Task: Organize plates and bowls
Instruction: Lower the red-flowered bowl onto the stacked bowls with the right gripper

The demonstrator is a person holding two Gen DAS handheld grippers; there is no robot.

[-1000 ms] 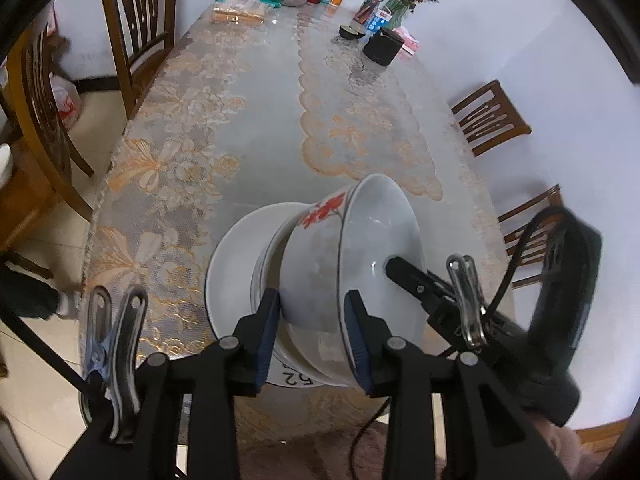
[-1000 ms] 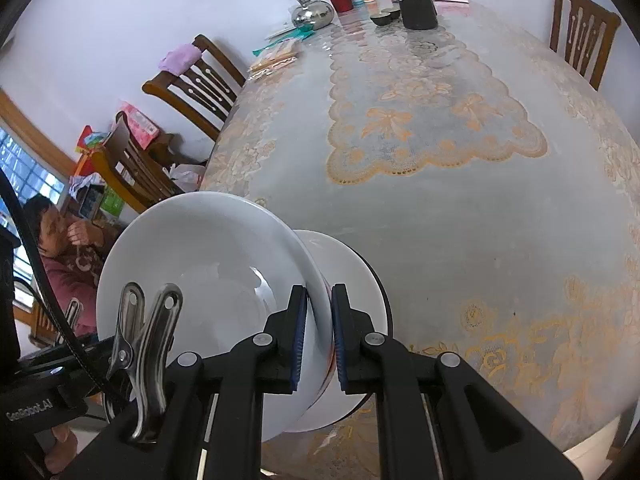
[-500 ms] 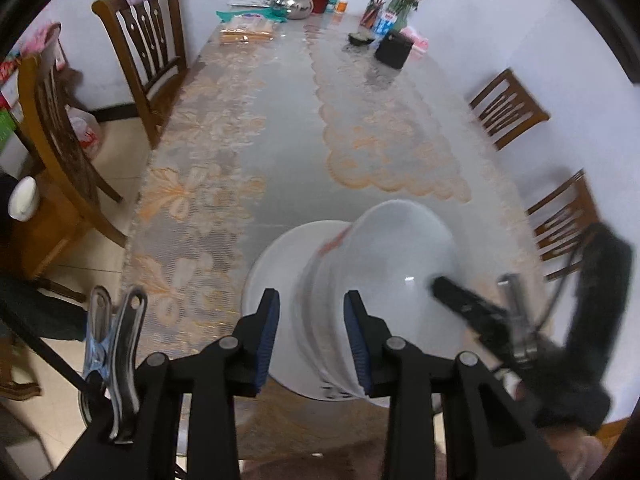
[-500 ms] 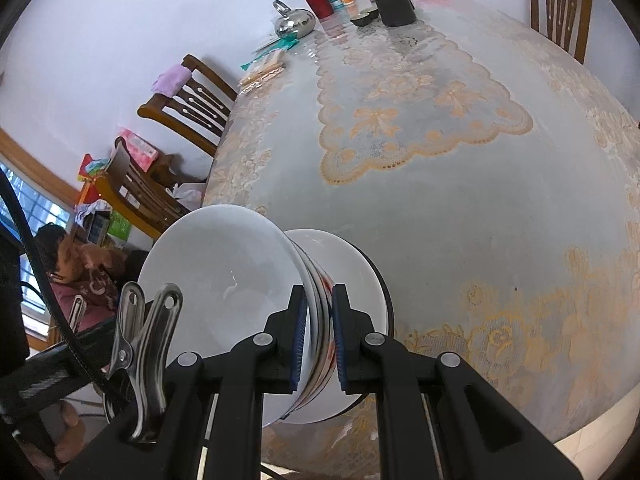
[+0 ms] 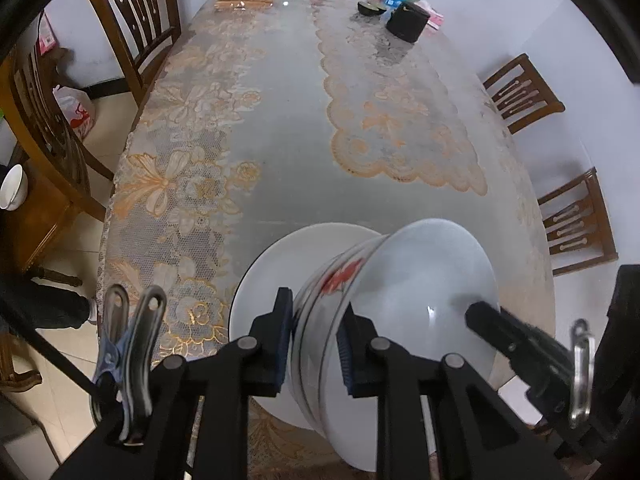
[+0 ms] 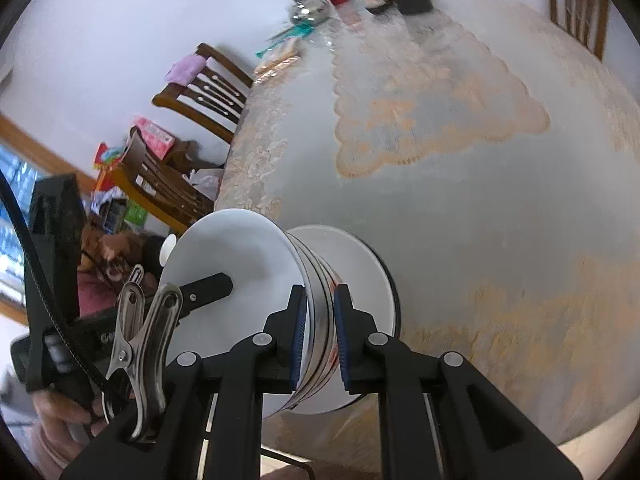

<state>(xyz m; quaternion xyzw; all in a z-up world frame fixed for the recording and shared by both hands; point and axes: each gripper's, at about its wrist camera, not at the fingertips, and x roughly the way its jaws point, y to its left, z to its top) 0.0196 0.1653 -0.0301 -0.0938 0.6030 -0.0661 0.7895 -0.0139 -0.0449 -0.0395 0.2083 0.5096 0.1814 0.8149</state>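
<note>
Left tool [image 5: 314,336] just clamped the bowl stack [image 5: 392,300]; right tool [image 6: 320,330] stays clamped opposite. Stack's down over the plate [image 5: 276,280] near the desk [image 5: 288,168] edge — nesting nearly done.

I see soft, even daylight; fisheye bending and dark corners; my right view is motion-blurred beyond the tool.
</note>
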